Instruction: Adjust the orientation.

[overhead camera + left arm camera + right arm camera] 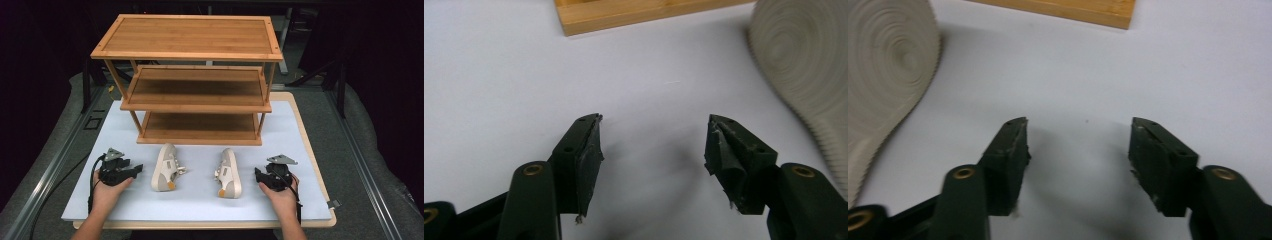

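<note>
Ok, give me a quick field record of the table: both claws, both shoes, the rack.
left claw: open, nothing between the jaws, resting on the mat left of the shoes
right claw: open, nothing between the jaws, right of the shoes
left shoe: on its side, sole toward the left claw
right shoe: on its side, sole toward the right claw
rack: three wooden shelves, all bare, behind the shoes
mat: white

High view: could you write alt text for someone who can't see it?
Two beige shoes, left shoe and right shoe, lie on their sides on a pale mat, between a person's open left gripper and open right gripper. Behind them stands an empty three-tier wooden rack.
</note>
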